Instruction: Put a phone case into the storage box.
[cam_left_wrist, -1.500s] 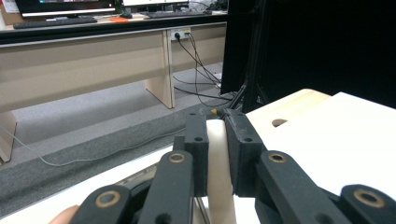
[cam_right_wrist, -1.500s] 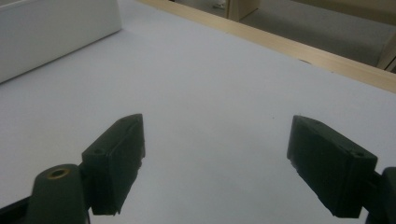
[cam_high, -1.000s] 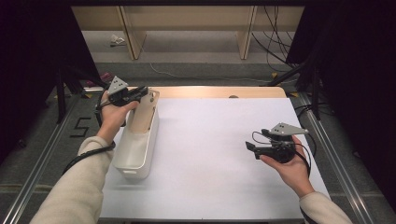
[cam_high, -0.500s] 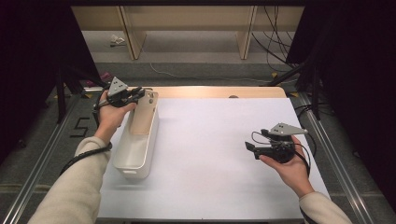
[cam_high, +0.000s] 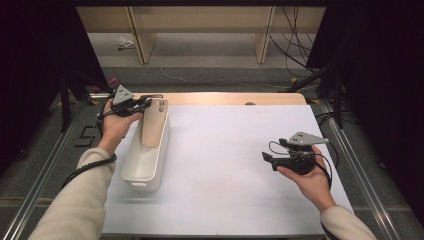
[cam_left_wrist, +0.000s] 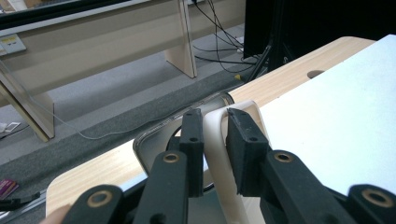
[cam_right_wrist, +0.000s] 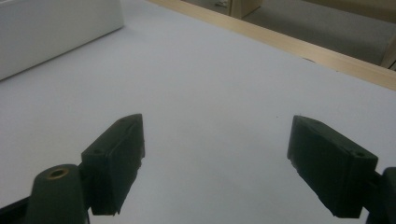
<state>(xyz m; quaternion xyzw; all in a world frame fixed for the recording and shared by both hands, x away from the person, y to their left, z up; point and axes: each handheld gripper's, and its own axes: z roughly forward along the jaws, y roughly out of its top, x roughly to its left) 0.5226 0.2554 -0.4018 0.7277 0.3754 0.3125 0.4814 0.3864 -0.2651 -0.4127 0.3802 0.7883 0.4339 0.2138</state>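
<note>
The white bin (cam_high: 148, 159) stands along the left edge of the desk (cam_high: 235, 165), its long axis running from the near side toward the far left corner. A tan phone (cam_high: 153, 124) leans inside it at the far end, back camera up, top edge against the far rim. The left hand-held gripper (cam_high: 146, 102) sits right at that far end; in the left gripper view its jaws straddle the bin's (cam_left_wrist: 224, 154) curved white rim, narrowly set and close against it on both sides, though I cannot tell whether the pads actually press. The phone's (cam_left_wrist: 154, 144) rounded edge shows just behind. The right hand-held gripper (cam_high: 267, 159) hovers wide open and empty near the right edge, well apart from the bin, so the left hand is far nearer.
</note>
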